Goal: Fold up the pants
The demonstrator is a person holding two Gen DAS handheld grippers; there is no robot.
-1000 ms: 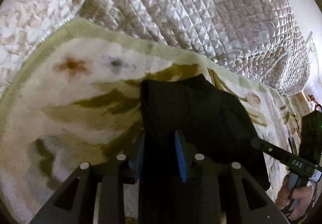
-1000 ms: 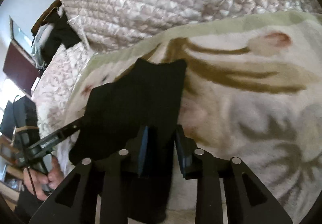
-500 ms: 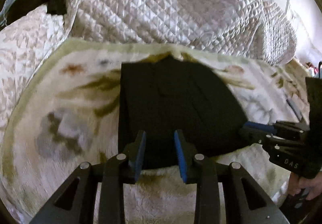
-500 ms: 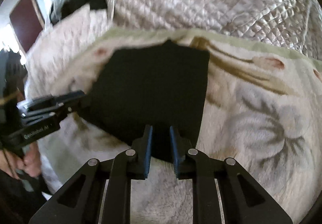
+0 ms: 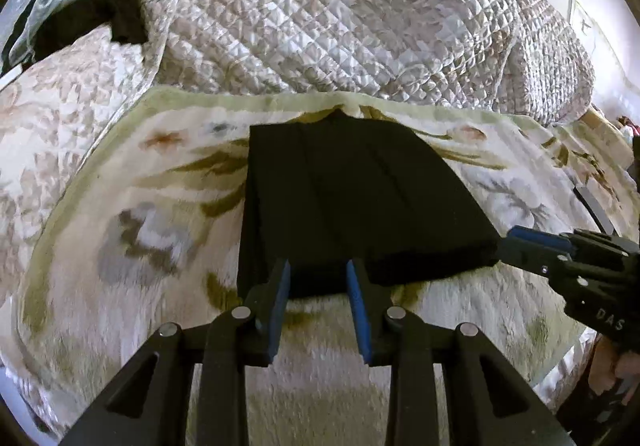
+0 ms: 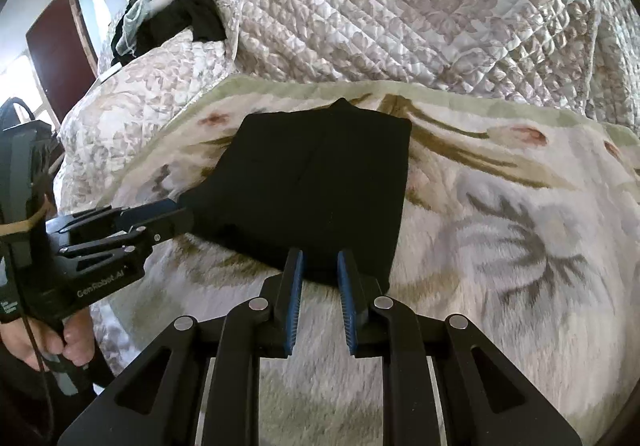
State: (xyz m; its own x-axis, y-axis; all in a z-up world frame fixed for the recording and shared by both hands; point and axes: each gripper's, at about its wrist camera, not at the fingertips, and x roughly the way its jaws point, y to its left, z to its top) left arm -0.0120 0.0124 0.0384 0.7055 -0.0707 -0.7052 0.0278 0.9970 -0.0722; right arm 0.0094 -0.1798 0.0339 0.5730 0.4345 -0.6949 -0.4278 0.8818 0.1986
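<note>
The black pants (image 5: pixel 352 197) (image 6: pixel 320 173) lie folded into a flat, roughly square stack on a floral blanket (image 5: pixel 140 226) (image 6: pixel 500 226). My left gripper (image 5: pixel 316 270) stands open at the stack's near edge, close to its left corner. A strip of that edge shows between the blue pads without being pinched. My right gripper (image 6: pixel 320 260) sits at the near edge by the right corner. Its jaws are opening, with the fabric edge loose between the tips. Each gripper also shows in the other's view, the left gripper (image 6: pixel 180 211) and the right gripper (image 5: pixel 508 236) touching its corner of the stack.
A bulky quilted bedspread (image 5: pixel 340 17) (image 6: pixel 400 5) rises just behind the blanket. Dark clothes (image 5: pixel 100 17) (image 6: pixel 180 21) are heaped at the far left. A dark red door (image 6: pixel 60 45) stands beyond. The person's hands (image 6: pixel 72 342) (image 5: pixel 616 370) hold the gripper handles.
The pants went from hanging between both grippers to lying flat and squared on the blanket. Both grippers let go and drew back to the near edge.
</note>
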